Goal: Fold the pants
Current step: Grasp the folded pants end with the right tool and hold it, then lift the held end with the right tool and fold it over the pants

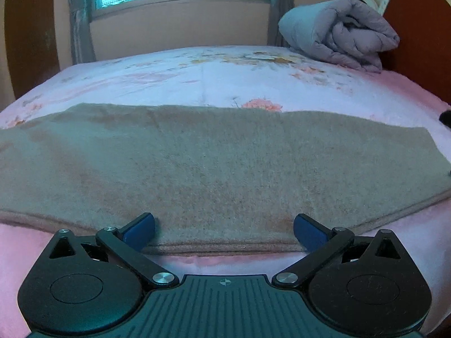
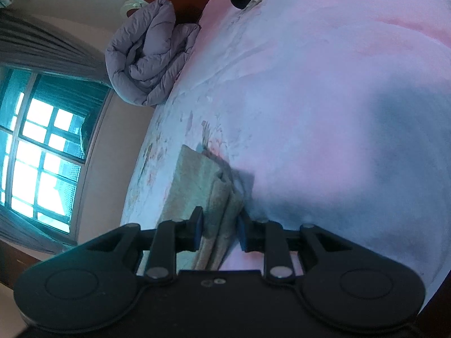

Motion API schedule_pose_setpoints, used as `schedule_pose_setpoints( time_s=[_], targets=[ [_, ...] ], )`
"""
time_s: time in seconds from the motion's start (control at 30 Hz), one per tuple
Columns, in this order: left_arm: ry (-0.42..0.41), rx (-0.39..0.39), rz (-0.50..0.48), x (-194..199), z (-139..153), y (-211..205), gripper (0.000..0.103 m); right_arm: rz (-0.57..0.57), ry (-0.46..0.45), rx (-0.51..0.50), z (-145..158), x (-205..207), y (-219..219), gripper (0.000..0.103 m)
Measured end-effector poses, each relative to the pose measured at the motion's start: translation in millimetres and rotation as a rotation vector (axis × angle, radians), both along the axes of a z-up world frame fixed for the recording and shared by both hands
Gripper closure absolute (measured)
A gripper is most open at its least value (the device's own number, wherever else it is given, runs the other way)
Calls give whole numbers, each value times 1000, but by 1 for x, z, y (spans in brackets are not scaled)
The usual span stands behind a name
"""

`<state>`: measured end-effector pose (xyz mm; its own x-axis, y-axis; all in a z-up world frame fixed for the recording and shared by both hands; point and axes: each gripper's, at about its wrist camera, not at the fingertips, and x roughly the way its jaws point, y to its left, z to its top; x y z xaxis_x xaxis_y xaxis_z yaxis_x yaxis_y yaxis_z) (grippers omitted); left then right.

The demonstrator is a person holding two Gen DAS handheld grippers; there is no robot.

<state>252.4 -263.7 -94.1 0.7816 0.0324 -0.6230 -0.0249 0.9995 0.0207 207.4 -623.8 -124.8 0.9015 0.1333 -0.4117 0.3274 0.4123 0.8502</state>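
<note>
Pants (image 1: 214,163), tan and fuzzy, lie flat; right gripper (image 2: 220,232) jaws grasp them, left gripper (image 1: 224,229) jaws released.

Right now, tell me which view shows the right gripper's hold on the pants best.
Right wrist view: the right gripper pinches the pants' layered edge. Left wrist view shows the pants spread flat, the open left gripper, but not that hold.

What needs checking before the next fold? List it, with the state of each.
1. Right hand-held gripper clamped on the pants edge: ok, several layers sit between the pads.
2. Left hand-held gripper gripping the pants: not ok, its jaws stand wide open at the near hem.
3. Pants flat on the bedsheet: ok, no big wrinkles.
4. Far side free for folding: ok, the rolled duvet sits apart at the headboard.
5. All layers caught on the right: cannot tell.
</note>
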Motion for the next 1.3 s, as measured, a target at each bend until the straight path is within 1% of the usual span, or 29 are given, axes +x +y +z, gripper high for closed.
schedule_pose_setpoints(
  time_s=[0.07,0.13,0.17,0.3,0.4,0.53,0.6,0.67,0.7,0.73,0.77,0.8,0.83,0.87,0.9,0.93,0.97,1.0,1.03,1.07,1.1,1.17,1.23,1.3],
  targets=[
    [10,2,5,5,-1,-1,0,8,30,-34,6,3,2,92],
    [5,14,8,4,-3,-4,0,22,54,-116,20,8,9,94],
    [-2,22,6,3,-4,-5,0,33,51,-160,31,10,13,94],
    [-5,21,6,3,-4,-5,0,94,-38,-319,88,16,46,94],
    [5,15,4,3,-3,-4,0,177,-115,-435,138,22,85,94],
    [27,-1,-14,8,-1,0,0,324,-218,-548,201,29,153,94],
    [32,-16,-39,8,1,6,0,421,-243,-587,223,36,192,94],
    [27,-84,-85,0,13,28,0,516,-260,-618,236,45,234,94],
    [23,-85,-95,-10,21,44,0,566,-260,-631,241,51,255,94],
    [13,-90,-84,-23,31,66,0,614,-256,-648,243,56,277,94],
    [6,-109,-67,-39,42,94,0,666,-254,-658,241,63,301,94],
    [-19,-128,-47,-58,55,128,0,710,-246,-663,237,68,321,94],
    [-49,-139,-15,-75,67,158,0,756,-233,-667,227,74,346,92],
    [-80,-143,22,-95,81,193,0,801,-220,-660,214,78,368,88],
    [-105,-130,46,-109,90,218,0,860,-198,-648,194,82,396,82],
    [-125,-100,74,-121,97,241,0,905,-168,-645,173,85,418,77],
    [-128,-70,108,-131,102,262,0,962,-115,-642,149,85,442,65],
    [-137,-60,139,-140,105,284,0,1029,-51,-659,123,82,465,72],
    [-132,-63,168,-144,104,302,0,1044,-44,-681,110,72,479,73],
    [-107,-68,189,-145,101,316,0,1028,-73,-672,103,59,481,73],
    [-94,-75,202,-146,98,326,0,1003,-98,-634,100,49,476,72],
    [-107,-114,211,-146,91,334,0,939,-118,-586,103,37,454,72],
    [-113,-163,167,-138,88,327,0,854,-130,-580,111,33,424,71],
    [-149,-211,91,-126,86,309,0,774,-138,-575,119,29,391,68]
  ],
)
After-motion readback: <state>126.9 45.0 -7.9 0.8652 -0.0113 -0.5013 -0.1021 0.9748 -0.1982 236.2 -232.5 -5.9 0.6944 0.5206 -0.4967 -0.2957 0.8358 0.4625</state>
